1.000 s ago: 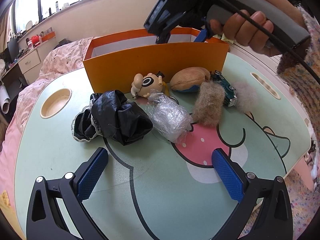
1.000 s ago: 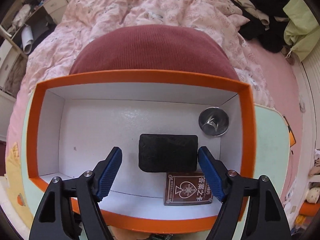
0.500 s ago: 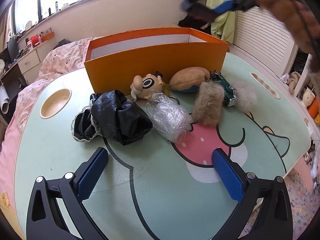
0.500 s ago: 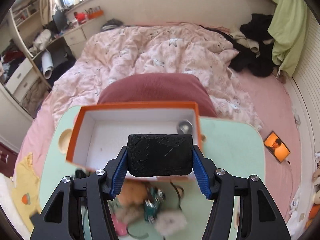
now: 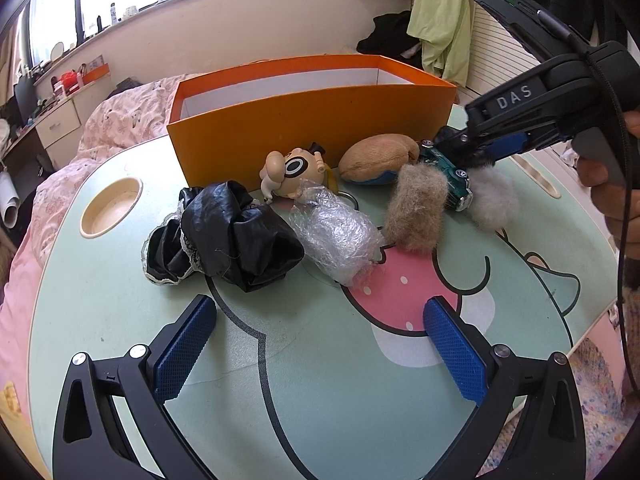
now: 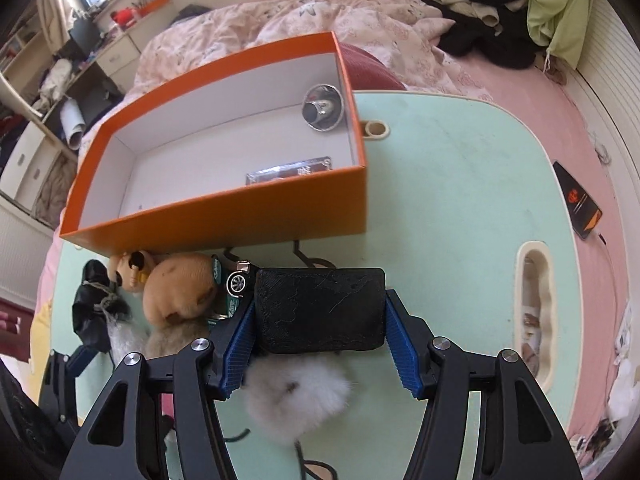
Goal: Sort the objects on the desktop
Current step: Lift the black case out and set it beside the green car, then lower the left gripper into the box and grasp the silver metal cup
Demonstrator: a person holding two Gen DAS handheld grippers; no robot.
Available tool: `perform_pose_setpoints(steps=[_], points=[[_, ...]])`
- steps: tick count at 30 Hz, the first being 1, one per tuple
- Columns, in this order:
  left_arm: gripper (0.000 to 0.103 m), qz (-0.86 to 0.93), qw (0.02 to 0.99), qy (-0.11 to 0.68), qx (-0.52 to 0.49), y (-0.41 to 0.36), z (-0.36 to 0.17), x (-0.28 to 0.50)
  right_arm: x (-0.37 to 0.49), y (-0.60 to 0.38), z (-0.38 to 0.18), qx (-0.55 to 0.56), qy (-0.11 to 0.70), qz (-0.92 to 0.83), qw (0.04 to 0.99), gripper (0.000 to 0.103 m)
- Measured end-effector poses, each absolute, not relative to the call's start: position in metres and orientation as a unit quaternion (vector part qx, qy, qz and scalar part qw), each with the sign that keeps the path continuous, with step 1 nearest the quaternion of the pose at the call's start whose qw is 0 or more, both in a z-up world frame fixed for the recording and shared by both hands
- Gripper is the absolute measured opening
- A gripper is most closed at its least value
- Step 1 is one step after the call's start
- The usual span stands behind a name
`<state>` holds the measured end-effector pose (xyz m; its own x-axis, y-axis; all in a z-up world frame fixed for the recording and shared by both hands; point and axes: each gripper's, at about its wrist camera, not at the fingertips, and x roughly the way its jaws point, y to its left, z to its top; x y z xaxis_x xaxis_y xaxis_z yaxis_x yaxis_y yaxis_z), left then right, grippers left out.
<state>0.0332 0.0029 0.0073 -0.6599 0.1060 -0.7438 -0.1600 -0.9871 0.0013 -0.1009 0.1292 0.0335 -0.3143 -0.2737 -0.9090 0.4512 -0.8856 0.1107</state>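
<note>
The right gripper is clamping a black block above a white fluffy ball, near the orange box, while the left gripper is hovering, jaws apart and empty.

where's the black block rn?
In the right wrist view, the black block is clamped between the right gripper's jaws, held above the white fluffy ball, in front of the orange box beside the toy car.
</note>
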Motion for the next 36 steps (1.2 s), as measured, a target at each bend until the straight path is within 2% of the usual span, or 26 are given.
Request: perform_pose_setpoints(steps=[2,4,6,10,15,20,25,30,36], points=[[0.103,0.91,0.073,0.033,-0.406,0.003,0.007,0.033,-0.091,0.127,0.037,0.53,0.081,-0.809,0.242,0.062],[0.103,0.91,0.073,0.033,-0.406,0.003,0.008,0.033,-0.076,0.132,0.047,0.496,0.092,-0.83,0.236,0.074],[0.103,0.91,0.073,0.033,-0.406,0.002,0.007,0.033,-0.057,0.141,0.057,0.446,0.109,-0.862,0.214,0.077],[0.103,0.91,0.073,0.033,-0.406,0.002,0.007,0.033,-0.014,0.16,0.059,0.39,0.123,-0.883,0.23,0.079],[0.103,0.91,0.073,0.033,-0.406,0.002,0.007,0.034,0.025,0.184,0.032,0.367,0.116,-0.885,0.261,0.079],[0.103,0.91,0.073,0.034,-0.406,0.001,0.007,0.034,0.029,0.179,0.002,0.365,0.126,-0.885,0.262,0.081],[0.103,0.912,0.066,0.03,-0.404,0.0,0.007,0.035,0.027,0.174,-0.004,0.355,0.139,-0.888,0.255,0.103],[0.103,0.918,0.068,0.016,-0.391,-0.005,0.015,0.039,0.026,0.176,-0.004,0.356,0.135,-0.89,0.251,0.103],[0.103,0.934,0.104,0.018,-0.342,-0.003,0.066,0.031,0.027,0.176,-0.004,0.354,0.136,-0.891,0.25,0.103]])
